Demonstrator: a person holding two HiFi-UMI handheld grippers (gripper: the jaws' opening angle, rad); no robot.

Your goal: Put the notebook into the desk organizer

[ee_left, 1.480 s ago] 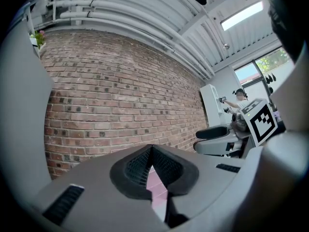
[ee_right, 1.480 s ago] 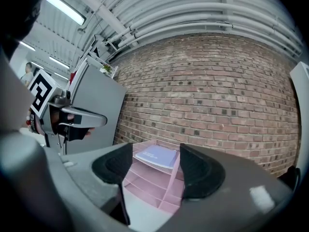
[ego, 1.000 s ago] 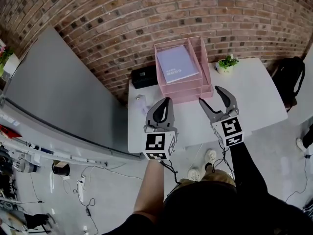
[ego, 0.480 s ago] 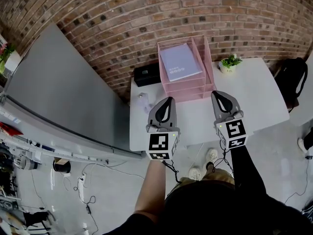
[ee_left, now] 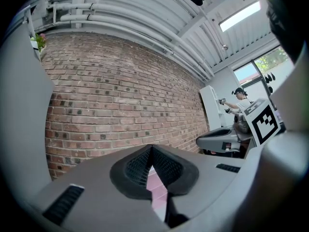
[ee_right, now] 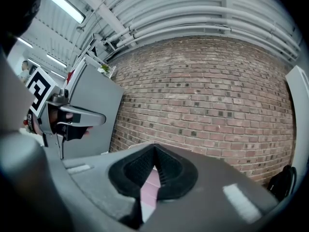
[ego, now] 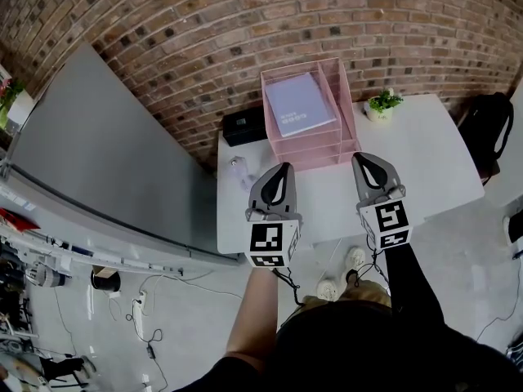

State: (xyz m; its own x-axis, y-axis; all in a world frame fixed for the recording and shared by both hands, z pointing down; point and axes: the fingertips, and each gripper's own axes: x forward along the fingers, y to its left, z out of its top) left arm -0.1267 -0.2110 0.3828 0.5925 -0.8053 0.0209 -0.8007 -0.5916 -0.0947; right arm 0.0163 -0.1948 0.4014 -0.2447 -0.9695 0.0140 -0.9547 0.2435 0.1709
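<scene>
Pink organizer (ego: 315, 152) holds the notebook (ego: 300, 104), seemingly flat on top, long axis pointing away. Left gripper (ego: 280, 172) and right gripper (ego: 366, 163) hover just before it, both pressed together, empty.

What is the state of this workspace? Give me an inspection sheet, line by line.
Surface: white table, set against the wall.
Job's things: lavender notebook lies flat in the top of the pink desk organizer.
Clutter: small potted plant; black box left of the organizer; small pale item, too small to identify.
Grippers: left gripper and right gripper both shut, empty, above the table's near side.
Cables: loose cables on the floor, left.
Surroundings: brick wall; grey panel; black bag.
</scene>
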